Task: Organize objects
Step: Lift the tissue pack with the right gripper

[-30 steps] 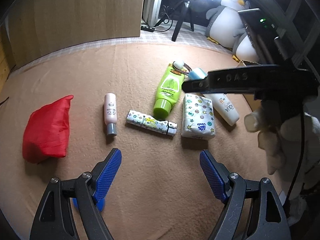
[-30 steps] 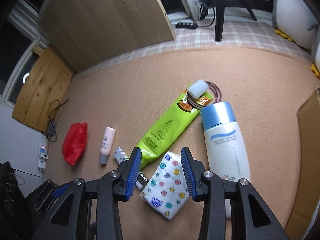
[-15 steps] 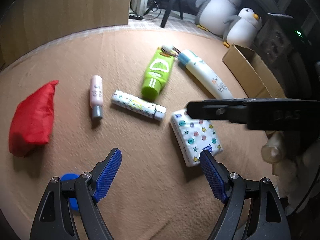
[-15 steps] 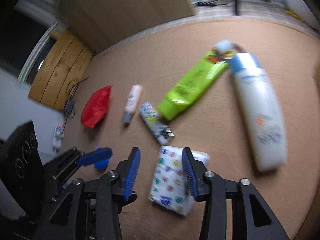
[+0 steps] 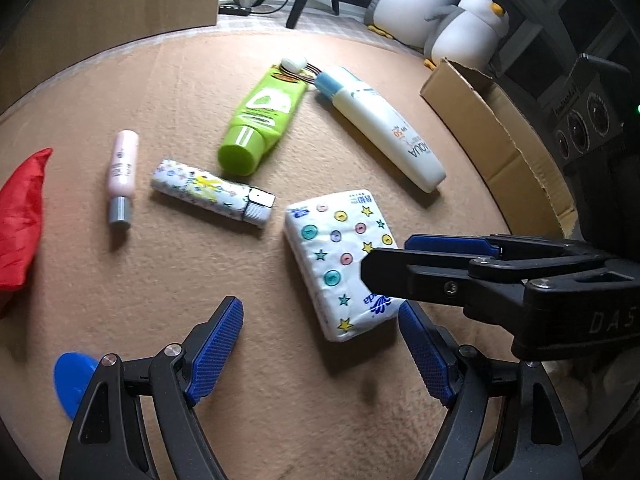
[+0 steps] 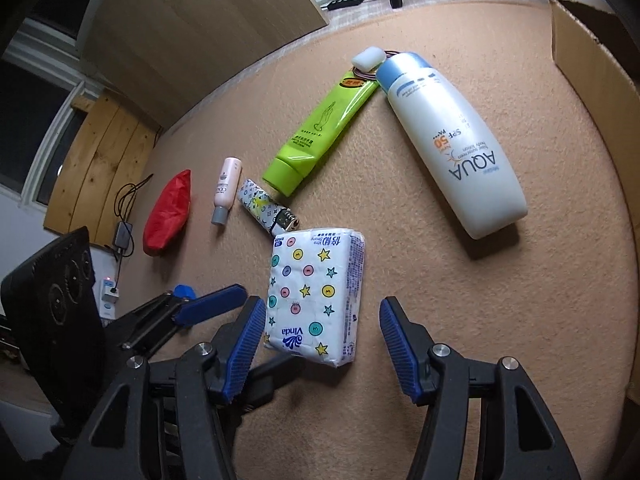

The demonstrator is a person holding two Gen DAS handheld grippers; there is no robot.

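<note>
A white tissue pack (image 5: 334, 256) with stars and dots lies on the tan carpet; it also shows in the right wrist view (image 6: 316, 292). My right gripper (image 6: 322, 346) is open, with the near end of the pack between its fingers. My left gripper (image 5: 320, 350) is open and empty, just in front of the pack. Beyond lie a patterned lighter (image 5: 212, 192), a pink bottle (image 5: 122, 168), a green tube (image 5: 262, 120) and a white sunscreen bottle (image 5: 384, 128), all flat on the carpet.
A red pouch (image 5: 18, 216) lies at the far left and a blue disc (image 5: 74, 380) at the near left. An open cardboard box (image 5: 508, 132) stands at the right. Penguin plush toys (image 5: 464, 28) sit behind it. A wooden board (image 6: 200, 28) leans at the back.
My right gripper has opened wider and come down around the near end of the tissue pack. My left gripper has moved right and nearer to the pack.
</note>
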